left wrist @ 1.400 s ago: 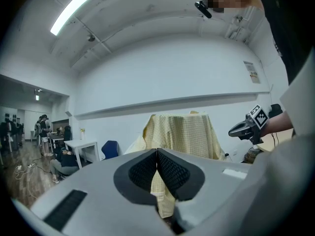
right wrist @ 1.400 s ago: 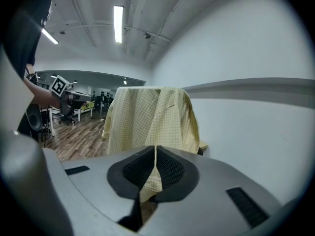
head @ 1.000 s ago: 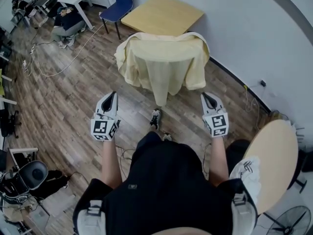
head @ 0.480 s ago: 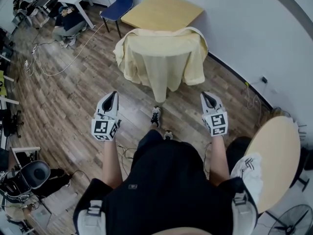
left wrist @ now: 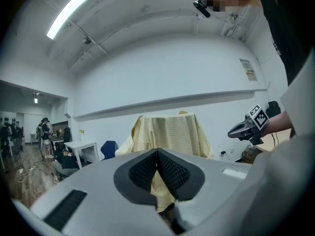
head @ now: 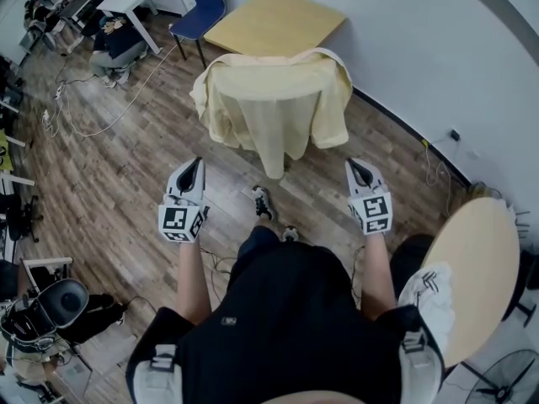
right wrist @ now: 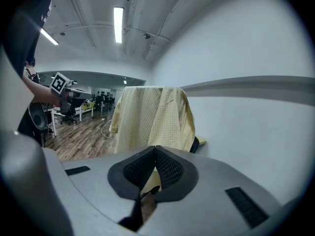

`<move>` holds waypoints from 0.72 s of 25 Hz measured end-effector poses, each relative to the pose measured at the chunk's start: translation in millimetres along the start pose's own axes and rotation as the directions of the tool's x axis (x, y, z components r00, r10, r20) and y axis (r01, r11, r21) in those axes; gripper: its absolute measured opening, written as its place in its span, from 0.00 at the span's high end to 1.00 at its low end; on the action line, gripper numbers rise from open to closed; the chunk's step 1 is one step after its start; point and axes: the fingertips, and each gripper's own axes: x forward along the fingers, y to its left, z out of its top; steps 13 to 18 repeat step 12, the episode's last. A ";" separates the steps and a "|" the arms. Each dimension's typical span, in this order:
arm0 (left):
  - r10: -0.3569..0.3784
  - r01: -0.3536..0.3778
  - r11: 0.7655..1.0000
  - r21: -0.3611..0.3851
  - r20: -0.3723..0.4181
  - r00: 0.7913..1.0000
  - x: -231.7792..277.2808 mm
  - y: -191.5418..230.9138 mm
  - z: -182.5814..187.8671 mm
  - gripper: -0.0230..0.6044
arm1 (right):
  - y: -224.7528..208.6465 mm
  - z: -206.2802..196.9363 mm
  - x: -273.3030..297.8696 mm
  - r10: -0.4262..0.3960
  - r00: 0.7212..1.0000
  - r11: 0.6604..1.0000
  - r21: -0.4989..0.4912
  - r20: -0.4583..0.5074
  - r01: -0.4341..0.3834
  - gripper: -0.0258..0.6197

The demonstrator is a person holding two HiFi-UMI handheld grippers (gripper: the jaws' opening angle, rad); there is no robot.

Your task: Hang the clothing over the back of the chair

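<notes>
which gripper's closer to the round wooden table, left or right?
Right. The right gripper is held just beside the round table, apart from it, on the same side of the person. The left gripper is across the person's body, clearly farther away.

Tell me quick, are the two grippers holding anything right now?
Left gripper: jaws shut, holding nothing.
Right gripper: jaws shut, holding nothing.
</notes>
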 end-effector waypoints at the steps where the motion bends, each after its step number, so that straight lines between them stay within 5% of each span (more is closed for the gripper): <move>1: -0.002 0.002 1.000 0.001 -0.001 1.000 1.4 -1.5 -0.3 0.96 | -1.8 -1.2 0.0 -0.001 1.000 1.000 -0.001 0.000 0.001 0.96; 18: 0.007 -0.007 1.000 0.006 0.000 1.000 12.3 0.2 6.6 0.96 | -11.0 5.4 7.0 0.007 1.000 1.000 -0.007 0.000 -0.007 0.96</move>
